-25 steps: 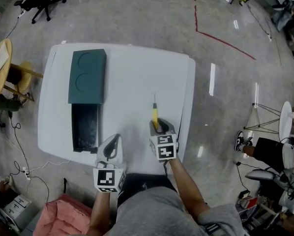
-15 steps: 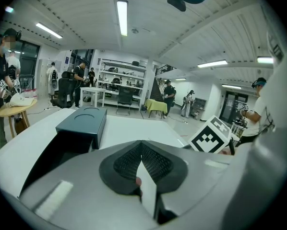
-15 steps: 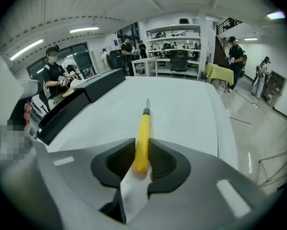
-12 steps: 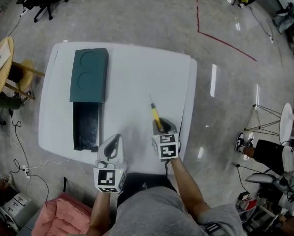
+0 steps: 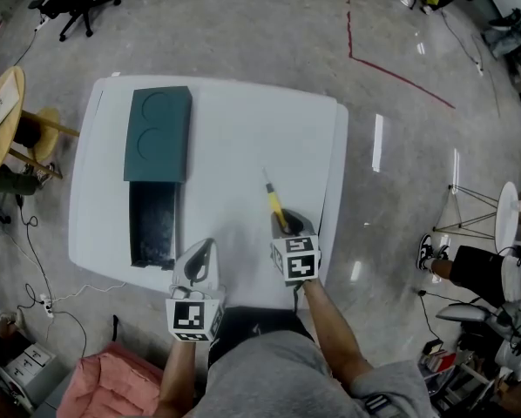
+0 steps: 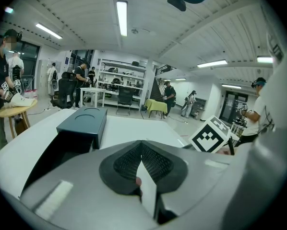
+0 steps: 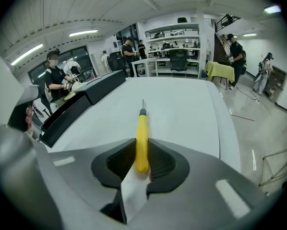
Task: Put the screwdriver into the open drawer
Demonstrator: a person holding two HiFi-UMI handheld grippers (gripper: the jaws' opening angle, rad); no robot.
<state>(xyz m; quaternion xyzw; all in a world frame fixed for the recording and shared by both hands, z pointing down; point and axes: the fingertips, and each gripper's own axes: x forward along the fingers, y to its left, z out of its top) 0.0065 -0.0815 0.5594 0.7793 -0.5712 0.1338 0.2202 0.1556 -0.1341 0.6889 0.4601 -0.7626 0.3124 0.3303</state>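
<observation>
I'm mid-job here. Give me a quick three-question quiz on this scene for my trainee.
1. Which tongs grip the screwdriver? A left, B right, C neither.
2. True or false: the drawer is closed.
3. Fill in: the screwdriver's handle is ____.
Key: 1 B, the right tongs, whose jaws have just been closing on its handle; 2 false, it stands open; 3 yellow.
</observation>
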